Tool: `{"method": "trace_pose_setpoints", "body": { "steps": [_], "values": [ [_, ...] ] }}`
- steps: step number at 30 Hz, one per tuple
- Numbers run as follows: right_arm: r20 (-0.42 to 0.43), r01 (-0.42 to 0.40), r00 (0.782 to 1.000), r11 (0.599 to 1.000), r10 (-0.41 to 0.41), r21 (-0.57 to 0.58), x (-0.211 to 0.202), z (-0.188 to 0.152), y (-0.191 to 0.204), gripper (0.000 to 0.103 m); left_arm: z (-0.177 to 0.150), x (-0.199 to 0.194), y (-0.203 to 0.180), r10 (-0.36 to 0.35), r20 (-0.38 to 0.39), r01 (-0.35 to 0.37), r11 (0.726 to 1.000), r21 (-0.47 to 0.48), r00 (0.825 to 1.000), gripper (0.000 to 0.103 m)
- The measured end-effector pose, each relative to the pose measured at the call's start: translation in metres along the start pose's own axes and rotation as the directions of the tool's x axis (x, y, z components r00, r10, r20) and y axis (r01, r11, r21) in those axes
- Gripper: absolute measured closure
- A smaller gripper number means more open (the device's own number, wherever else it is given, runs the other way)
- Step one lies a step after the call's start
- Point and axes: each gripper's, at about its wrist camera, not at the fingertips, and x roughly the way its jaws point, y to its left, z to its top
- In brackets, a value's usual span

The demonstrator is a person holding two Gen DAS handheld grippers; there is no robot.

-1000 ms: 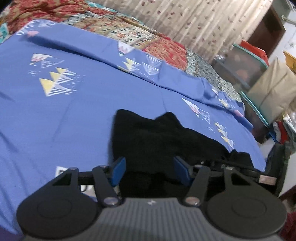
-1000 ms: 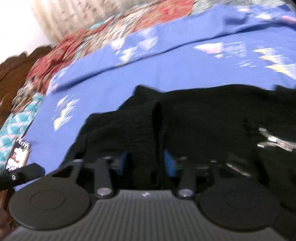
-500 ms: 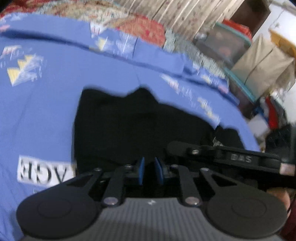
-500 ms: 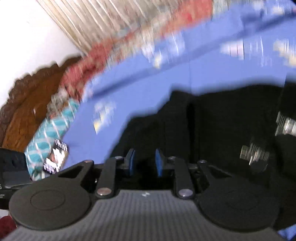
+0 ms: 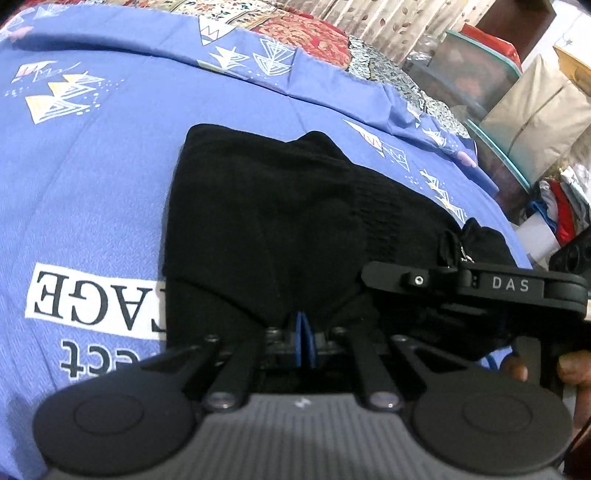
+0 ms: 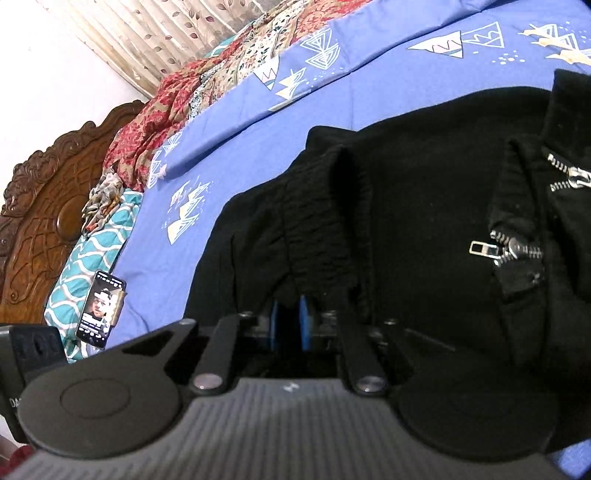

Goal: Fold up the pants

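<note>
Home bedroom: bed (image 5: 92, 177), carved headboard (image 6: 40, 206), curtains (image 6: 155, 40)

Bed covered by a blue sheet (image 5: 110, 177) with white/yellow triangle prints, red-and-cream patterned quilt (image 6: 221, 70) bunched along the far edge. Carved dark wood headboard (image 6: 40, 221) at one end, teal wave-print pillow (image 6: 96, 243) against it. Beige leaf-print curtain (image 6: 147, 33) behind, plain white wall (image 6: 48, 85) beside it. Other side: clear storage bin (image 5: 469, 77) with teal rim, tan bag (image 5: 535, 110), clothes pile.
</note>
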Motion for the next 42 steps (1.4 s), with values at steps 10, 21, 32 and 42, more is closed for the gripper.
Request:
{"method": "trace_pose_setpoints", "body": {
  "steps": [10,21,32,42],
  "values": [
    [0.009,0.0,1.0,1.0,0.0,0.0,-0.001,-0.002,-0.001,0.089,0.002,0.0,0.009,-0.031,-0.004,0.031,0.998,-0.046,1.0,0.097],
    [0.009,-0.001,1.0,1.0,0.001,0.0,0.0,-0.002,0.0,0.089,0.003,-0.001,0.011,-0.032,-0.009,0.031,0.998,-0.054,0.999,0.097],
    [0.038,-0.021,0.999,1.0,0.021,-0.004,-0.024,0.0,0.002,0.084,0.02,-0.001,0.006,-0.012,-0.075,0.005,0.995,-0.095,0.997,0.096],
    [0.346,0.169,0.923,0.985,-0.169,0.031,-0.124,0.007,-0.039,0.066,0.026,-0.005,-0.035,0.064,-0.092,-0.064,0.998,-0.001,0.994,0.058]
  ]
}}
